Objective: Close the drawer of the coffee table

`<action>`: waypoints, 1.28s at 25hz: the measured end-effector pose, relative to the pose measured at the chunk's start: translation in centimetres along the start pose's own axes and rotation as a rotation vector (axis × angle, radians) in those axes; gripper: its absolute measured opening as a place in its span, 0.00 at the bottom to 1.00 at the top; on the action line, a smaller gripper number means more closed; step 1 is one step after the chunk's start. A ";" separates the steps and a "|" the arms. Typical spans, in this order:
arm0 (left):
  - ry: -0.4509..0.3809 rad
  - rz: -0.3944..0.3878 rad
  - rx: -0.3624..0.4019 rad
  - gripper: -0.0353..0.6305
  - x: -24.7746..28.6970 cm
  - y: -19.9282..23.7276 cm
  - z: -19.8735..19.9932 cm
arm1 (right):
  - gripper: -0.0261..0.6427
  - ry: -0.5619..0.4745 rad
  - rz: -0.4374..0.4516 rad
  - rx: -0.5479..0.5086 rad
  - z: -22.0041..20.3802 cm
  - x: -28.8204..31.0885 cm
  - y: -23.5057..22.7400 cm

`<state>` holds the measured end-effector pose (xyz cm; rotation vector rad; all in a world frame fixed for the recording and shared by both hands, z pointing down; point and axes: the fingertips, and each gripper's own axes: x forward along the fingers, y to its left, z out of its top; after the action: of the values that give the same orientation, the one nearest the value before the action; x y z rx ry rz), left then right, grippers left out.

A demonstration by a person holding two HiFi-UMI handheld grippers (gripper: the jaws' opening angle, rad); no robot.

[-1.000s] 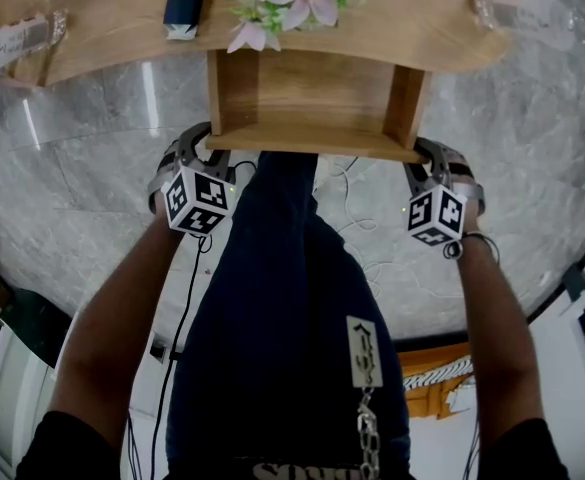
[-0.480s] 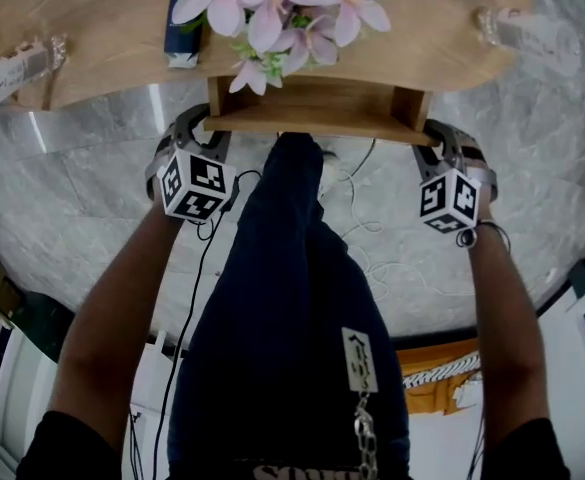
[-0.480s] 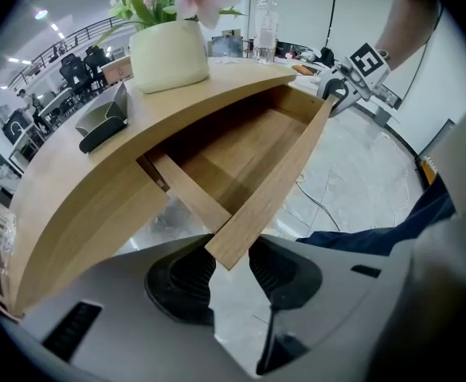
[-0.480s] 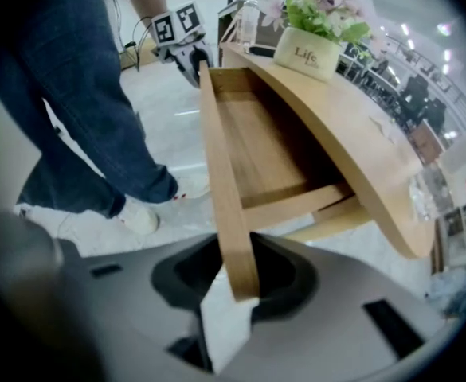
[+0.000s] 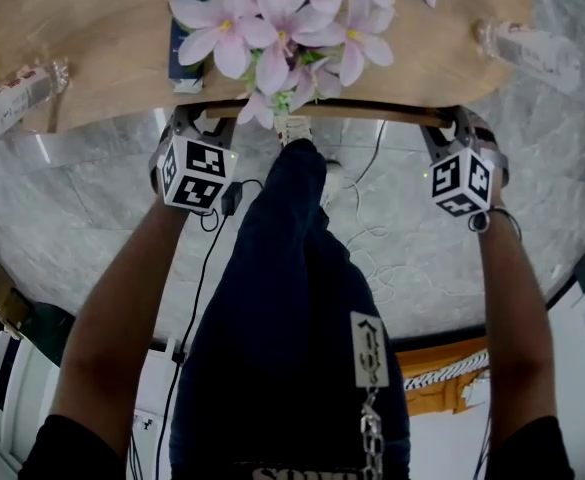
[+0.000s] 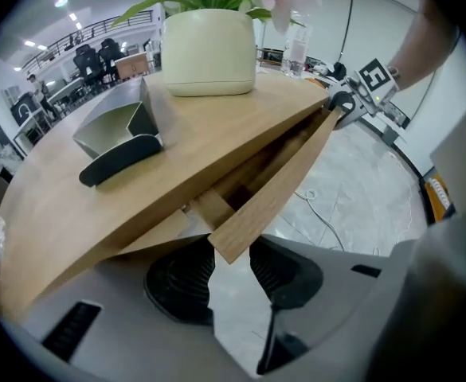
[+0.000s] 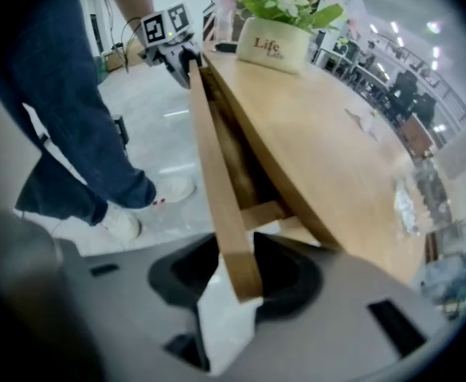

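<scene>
Over marble floor (image 5: 82, 193), left gripper (image 6: 231, 269) and right gripper (image 7: 238, 277) jaws, just opened wider, straddle the drawer front (image 6: 284, 173).

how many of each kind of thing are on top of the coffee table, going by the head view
potted flowers: 1
clear bottles: 2
dark box: 1
total: 4
</scene>
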<state>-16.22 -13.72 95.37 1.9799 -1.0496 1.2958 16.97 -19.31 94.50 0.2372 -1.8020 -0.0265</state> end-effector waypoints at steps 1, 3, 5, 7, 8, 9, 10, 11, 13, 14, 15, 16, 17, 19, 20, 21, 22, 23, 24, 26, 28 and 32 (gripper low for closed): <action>0.001 -0.004 -0.045 0.29 0.0 0.0 -0.1 | 0.28 0.006 -0.008 0.043 -0.1 0.1 -0.1; 0.004 -0.008 -0.186 0.32 -0.2 0.3 -0.4 | 0.35 0.018 -0.022 0.215 -0.6 0.0 -0.4; -0.003 0.001 -0.356 0.37 -0.5 0.8 -0.9 | 0.39 0.026 -0.036 0.452 -1.2 -0.1 -0.8; -0.031 0.032 -0.491 0.35 -1.2 1.3 -1.4 | 0.39 0.033 -0.080 0.636 -2.2 -0.6 -1.1; -0.045 0.048 -0.535 0.31 -1.8 1.3 -1.8 | 0.39 0.041 -0.109 0.692 -2.9 -1.1 -1.1; -0.055 0.057 -0.568 0.31 -2.6 1.0 -2.3 | 0.39 0.051 -0.134 0.729 -3.7 -1.9 -1.0; -0.061 0.057 -0.593 0.31 -3.6 0.5 -2.9 | 0.39 0.061 -0.152 0.753 -4.4 -2.8 -0.6; -0.072 0.052 -0.614 0.31 -4.7 0.0 -3.4 | 0.39 0.065 -0.164 0.765 -5.0 -3.9 -0.3; -0.122 0.038 -0.641 0.30 -7.2 -0.8 -3.5 | 0.39 0.039 -0.196 0.764 -5.1 -6.8 -0.4; -0.159 0.033 -0.642 0.29 -9.0 -1.2 -3.1 | 0.39 0.007 -0.215 0.754 -4.7 -8.9 -0.5; -0.201 0.029 -0.632 0.28 -11.2 -1.8 -2.4 | 0.39 -0.035 -0.233 0.740 -4.0 -11.4 -0.4; -0.247 0.029 -0.611 0.26 -13.9 -2.3 -1.5 | 0.38 -0.086 -0.249 0.724 -3.0 -14.3 -0.2; -0.299 0.031 -0.579 0.23 -16.9 -2.9 -0.2 | 0.33 -0.149 -0.268 0.704 -1.9 -17.5 0.1; -0.414 0.034 -0.486 0.14 -23.3 -3.9 3.5 | 0.18 -0.307 -0.309 0.670 1.3 -24.5 0.3; -0.472 0.033 -0.433 0.10 -26.4 -4.4 5.6 | 0.15 -0.390 -0.326 0.663 3.1 -28.2 0.3; -0.530 0.036 -0.380 0.09 -29.6 -4.8 7.9 | 0.13 -0.468 -0.342 0.662 4.9 -31.7 0.3; -0.589 0.049 -0.331 0.09 -32.7 -4.9 10.3 | 0.12 -0.541 -0.359 0.661 6.6 -35.1 0.0; -0.651 0.074 -0.287 0.09 -35.8 -4.8 12.8 | 0.11 -0.612 -0.377 0.654 8.4 -38.3 -0.6; -0.712 0.104 -0.249 0.09 -39.1 -4.8 15.2 | 0.11 -0.680 -0.393 0.646 10.0 -41.3 -1.1; -0.825 0.154 -0.193 0.09 -45.9 -5.1 19.3 | 0.10 -0.778 -0.412 0.652 12.7 -47.2 -1.6; -0.929 0.192 -0.170 0.09 -52.6 -5.9 22.4 | 0.10 -0.854 -0.424 0.676 14.6 -52.6 -1.5; -1.084 0.267 -0.146 0.09 -61.6 -7.5 26.1 | 0.09 -0.998 -0.470 0.657 18.0 -60.1 -1.4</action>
<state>-11.30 -10.78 28.30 2.4856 -1.8501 0.1130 13.28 -12.15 32.29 1.2959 -2.6497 0.1419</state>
